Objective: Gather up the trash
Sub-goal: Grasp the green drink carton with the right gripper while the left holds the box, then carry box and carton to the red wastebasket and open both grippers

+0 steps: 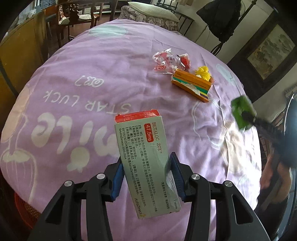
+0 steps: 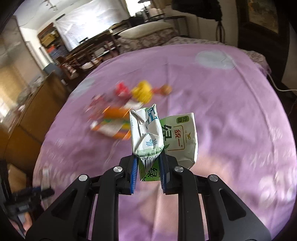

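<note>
My left gripper (image 1: 146, 166) is shut on a grey-green Betaloc ZOK medicine box (image 1: 144, 159) with a red end, held above the purple bed cover (image 1: 92, 74). My right gripper (image 2: 147, 166) is shut on a crumpled green and white drink carton (image 2: 159, 137), also above the bed; the carton shows blurred in the left wrist view (image 1: 243, 113). On the cover lie an orange medicine box (image 1: 193, 84), a clear and red plastic wrapper (image 1: 167, 61) and a yellow crumpled piece (image 1: 203, 72). They appear blurred in the right wrist view (image 2: 120, 120).
A red basket (image 1: 26, 211) edge shows at the lower left beside the bed. A wooden cabinet (image 1: 20, 53) stands to the left. Pillows (image 1: 152, 11) lie at the far end. A dark framed picture (image 1: 269, 53) hangs on the right wall.
</note>
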Tool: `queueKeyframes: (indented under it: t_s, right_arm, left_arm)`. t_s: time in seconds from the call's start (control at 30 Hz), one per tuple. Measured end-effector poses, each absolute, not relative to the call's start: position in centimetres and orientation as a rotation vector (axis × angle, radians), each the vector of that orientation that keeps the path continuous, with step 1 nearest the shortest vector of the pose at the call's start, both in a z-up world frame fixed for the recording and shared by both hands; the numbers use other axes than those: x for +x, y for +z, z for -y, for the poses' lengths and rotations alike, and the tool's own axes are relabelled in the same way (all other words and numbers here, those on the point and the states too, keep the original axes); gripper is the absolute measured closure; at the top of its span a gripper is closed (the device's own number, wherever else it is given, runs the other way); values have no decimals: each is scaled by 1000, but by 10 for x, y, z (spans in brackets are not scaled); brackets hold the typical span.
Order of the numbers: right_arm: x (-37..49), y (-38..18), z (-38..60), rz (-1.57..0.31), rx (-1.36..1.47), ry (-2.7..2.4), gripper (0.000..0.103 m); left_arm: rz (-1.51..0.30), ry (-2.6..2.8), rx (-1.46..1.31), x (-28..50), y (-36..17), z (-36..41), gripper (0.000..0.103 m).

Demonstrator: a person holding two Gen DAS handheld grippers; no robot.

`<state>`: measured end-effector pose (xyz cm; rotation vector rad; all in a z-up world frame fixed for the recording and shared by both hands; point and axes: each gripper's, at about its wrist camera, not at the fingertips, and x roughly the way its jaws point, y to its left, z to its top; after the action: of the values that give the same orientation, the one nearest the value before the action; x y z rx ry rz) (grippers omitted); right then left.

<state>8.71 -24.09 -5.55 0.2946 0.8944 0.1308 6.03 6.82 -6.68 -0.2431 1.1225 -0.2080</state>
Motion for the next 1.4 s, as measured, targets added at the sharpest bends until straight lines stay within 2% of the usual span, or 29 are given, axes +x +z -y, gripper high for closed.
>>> queueKeyframes:
  t_s: [0.3,0.77,1.13,1.4]
  right_arm:
    - [13,-77,168,-944,300,317,82]
    - [-23,-66,48,-995,156,590,82]
    - [-48,-50,-93,-1057,-22,903,82]
    - [-75,-62,-196,-1125,-195,1073,82]
  left_arm:
    - [-1104,-166,-272,14,-62,-102,56]
    - [-1075,-39,-363,-38,-62,-187,56]
    - [-1044,200,-454,-96,-69,-310,56]
    - [-1119,358,-542,-141,-114,-391,55]
